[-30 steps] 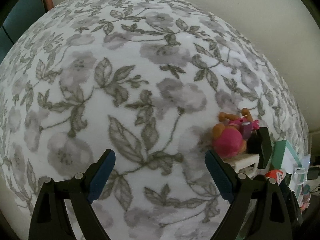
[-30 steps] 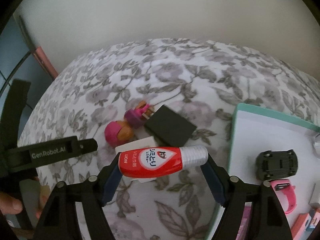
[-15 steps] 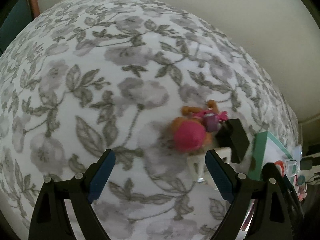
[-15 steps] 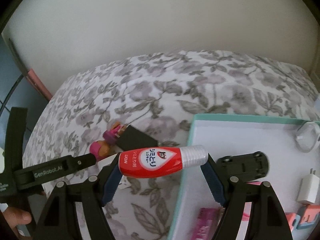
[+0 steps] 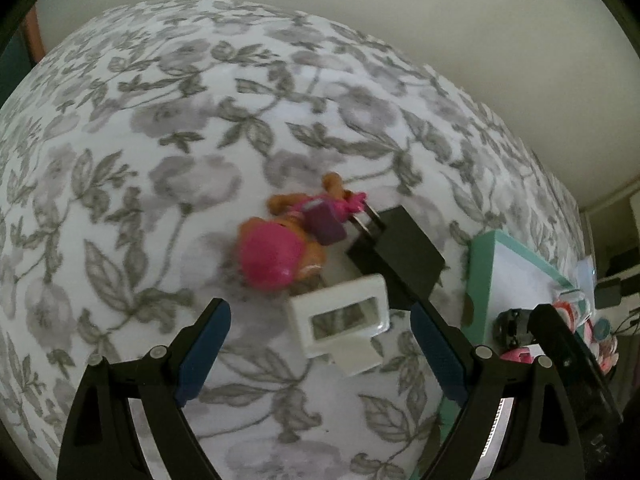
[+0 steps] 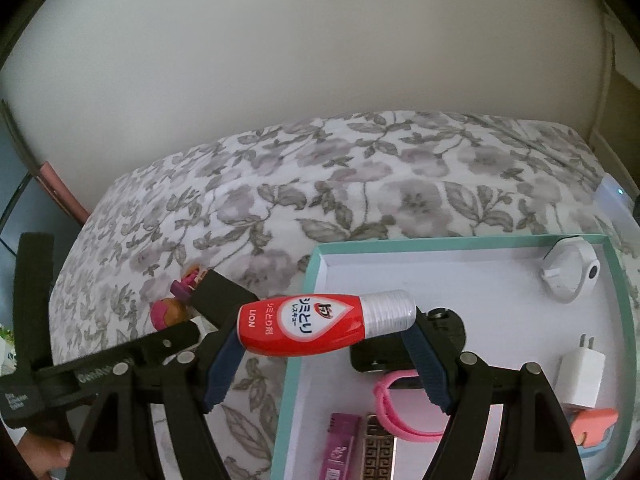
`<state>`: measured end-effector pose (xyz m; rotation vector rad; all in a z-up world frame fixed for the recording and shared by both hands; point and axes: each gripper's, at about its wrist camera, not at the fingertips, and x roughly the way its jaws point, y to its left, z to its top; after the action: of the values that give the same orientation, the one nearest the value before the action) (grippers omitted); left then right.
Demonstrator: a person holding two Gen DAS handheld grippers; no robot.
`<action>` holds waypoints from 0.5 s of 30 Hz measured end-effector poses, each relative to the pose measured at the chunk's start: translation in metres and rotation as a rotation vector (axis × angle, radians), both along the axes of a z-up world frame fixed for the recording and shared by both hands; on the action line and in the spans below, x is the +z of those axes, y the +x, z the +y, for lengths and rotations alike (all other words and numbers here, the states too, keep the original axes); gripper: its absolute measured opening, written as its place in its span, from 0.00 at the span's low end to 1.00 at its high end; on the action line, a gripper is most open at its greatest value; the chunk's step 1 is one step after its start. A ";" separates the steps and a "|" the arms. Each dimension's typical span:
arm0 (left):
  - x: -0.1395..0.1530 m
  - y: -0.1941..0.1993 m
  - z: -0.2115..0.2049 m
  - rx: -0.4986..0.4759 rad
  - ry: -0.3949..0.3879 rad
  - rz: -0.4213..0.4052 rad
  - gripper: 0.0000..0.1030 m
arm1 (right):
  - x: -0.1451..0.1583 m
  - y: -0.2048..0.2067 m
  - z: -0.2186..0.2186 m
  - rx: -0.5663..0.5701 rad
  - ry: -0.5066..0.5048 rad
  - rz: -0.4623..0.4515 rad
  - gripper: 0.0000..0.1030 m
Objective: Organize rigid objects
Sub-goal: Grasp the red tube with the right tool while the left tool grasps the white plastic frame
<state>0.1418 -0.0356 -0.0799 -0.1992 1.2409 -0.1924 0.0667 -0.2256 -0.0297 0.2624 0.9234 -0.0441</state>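
a: starting far left, the left gripper [image 5: 320,344] hangs w/ jaws wide, nothing in them, tipped down over the floral cloth [image 5: 160,128]. prob lining up on the loose pile.

b: what's in the pile?

a: 3 things, all crowded together. 1 pink toy figure [image 5: 276,256], 1 black plug adapter [image 5: 400,256] w/ its prongs touching the toy, and 1 white display gadget [image 5: 344,320], nearest the left gripper's blue pads. i'd guess that one's the next pick since it sits right between the fingers' line.

b: and moving right?

a: right gripper [image 6: 320,338] is clamped on the red bottle [image 6: 304,328], held sideways, silver cap pointing right, one pad on each end. it's up off the surface, just over the left edge of the teal tray [image 6: 316,254], so looks like it's being carried in.

b: tray contents?

a: 1 black toy car [image 6: 448,320] partly behind the bottle, 1 pink watch band [image 6: 396,404], 1 white round gadget [image 6: 568,276] in the far corner, 1 white charger [image 6: 580,380], 1 purple pack [image 6: 340,440], 1 patterned metal piece [image 6: 380,452], 1 orange item [image 6: 596,428] at the right edge. rest is cut off, can't tell.
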 end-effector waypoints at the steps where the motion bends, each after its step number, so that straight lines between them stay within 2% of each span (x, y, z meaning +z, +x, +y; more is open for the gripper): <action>1: -0.001 -0.001 -0.002 -0.004 0.007 -0.002 0.89 | 0.000 0.000 -0.001 -0.001 -0.003 0.001 0.76; 6: -0.007 -0.004 -0.012 -0.031 0.060 -0.009 0.89 | -0.003 -0.002 -0.005 -0.004 -0.009 0.007 0.76; 11: -0.006 -0.005 -0.017 -0.042 0.078 -0.027 0.89 | -0.004 -0.002 -0.009 -0.010 0.004 0.008 0.76; 15: -0.012 -0.004 -0.024 -0.062 0.110 -0.011 0.81 | -0.004 -0.001 -0.008 -0.007 0.004 0.010 0.76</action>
<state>0.1377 -0.0598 -0.0919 -0.0641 1.2440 -0.1782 0.0654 -0.2339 -0.0339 0.2698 0.9331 -0.0500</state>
